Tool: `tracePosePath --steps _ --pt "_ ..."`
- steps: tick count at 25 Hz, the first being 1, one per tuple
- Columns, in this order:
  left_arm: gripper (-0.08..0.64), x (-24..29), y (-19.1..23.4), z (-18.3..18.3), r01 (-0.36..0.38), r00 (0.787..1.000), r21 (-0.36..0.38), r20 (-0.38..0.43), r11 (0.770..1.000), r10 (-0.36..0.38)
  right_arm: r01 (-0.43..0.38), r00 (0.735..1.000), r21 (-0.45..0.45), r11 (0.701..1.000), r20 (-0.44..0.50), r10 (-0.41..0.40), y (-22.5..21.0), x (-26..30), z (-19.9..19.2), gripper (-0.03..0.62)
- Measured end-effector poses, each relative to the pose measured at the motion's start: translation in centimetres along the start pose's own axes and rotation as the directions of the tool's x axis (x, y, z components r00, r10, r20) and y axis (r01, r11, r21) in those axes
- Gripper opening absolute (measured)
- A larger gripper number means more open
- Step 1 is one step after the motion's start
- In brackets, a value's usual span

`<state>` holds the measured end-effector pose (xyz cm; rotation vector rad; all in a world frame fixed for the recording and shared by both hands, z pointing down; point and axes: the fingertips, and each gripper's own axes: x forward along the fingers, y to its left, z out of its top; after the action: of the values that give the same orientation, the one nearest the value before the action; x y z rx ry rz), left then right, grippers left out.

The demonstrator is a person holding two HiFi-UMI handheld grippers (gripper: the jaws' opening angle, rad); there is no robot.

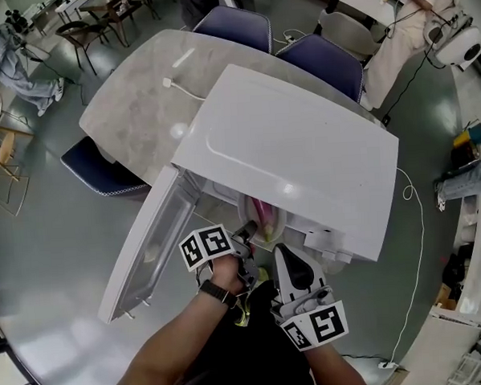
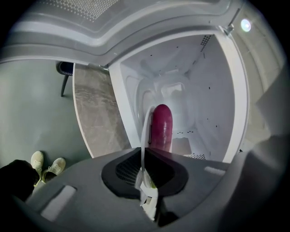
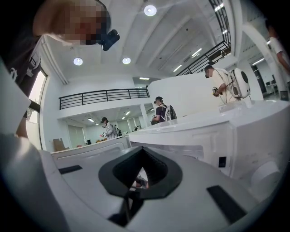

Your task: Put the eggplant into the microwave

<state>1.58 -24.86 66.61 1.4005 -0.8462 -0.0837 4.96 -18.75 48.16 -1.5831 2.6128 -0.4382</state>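
- The microwave door (image 1: 147,249) hangs open toward 8 o'clock, a flat white panel with a pale window. The head view alone shows it whole.
- The grey, stone-patterned table (image 1: 132,113) carries the boxy white microwave (image 1: 303,152), whose top is smooth and glossy.
- The left gripper (image 1: 249,230) reaches in at the oven's mouth. Its jaws are clamped together on the rim of a thin white plate (image 2: 146,131), which its own view shows edge-on as a narrow curved strip.
- The eggplant (image 2: 161,127) is glossy, deep purple and smooth, a plump cylinder with a rounded end. It lies against the plate at the mouth of the white cavity.
- In the left gripper view its long axis runs from 6 to 12 o'clock, rounded end at 12, toward the back wall. The head view gives only a pink sliver under the top's front edge.
- The right gripper (image 1: 284,254) hangs just outside, at 5 o'clock from the eggplant, jaws together on nothing.
- Its view shows the oven's outer front and distant people (image 3: 224,84) and does not show the eggplant.
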Motion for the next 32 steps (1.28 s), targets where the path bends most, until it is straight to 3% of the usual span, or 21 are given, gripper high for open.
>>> tracePosePath --steps 15,19,32 --pt "0.023 1.1 -1.4 2.2 0.085 0.995 0.069 0.042 0.994 -0.088 -0.025 1.0 0.023 0.999 -0.006 0.025 0.2 0.1 0.2 0.003" --pt "0.098 1.1 -1.8 2.5 0.111 0.992 0.138 0.044 0.984 -0.118 -0.036 0.999 0.034 0.999 -0.017 0.037 0.7 0.2 -0.3 0.003" --pt "0.1 -0.1 -2.3 2.8 0.146 0.986 0.231 0.043 0.962 -0.16 -0.063 0.997 0.048 0.997 -0.044 0.065 1.7 0.2 -0.7 0.002"
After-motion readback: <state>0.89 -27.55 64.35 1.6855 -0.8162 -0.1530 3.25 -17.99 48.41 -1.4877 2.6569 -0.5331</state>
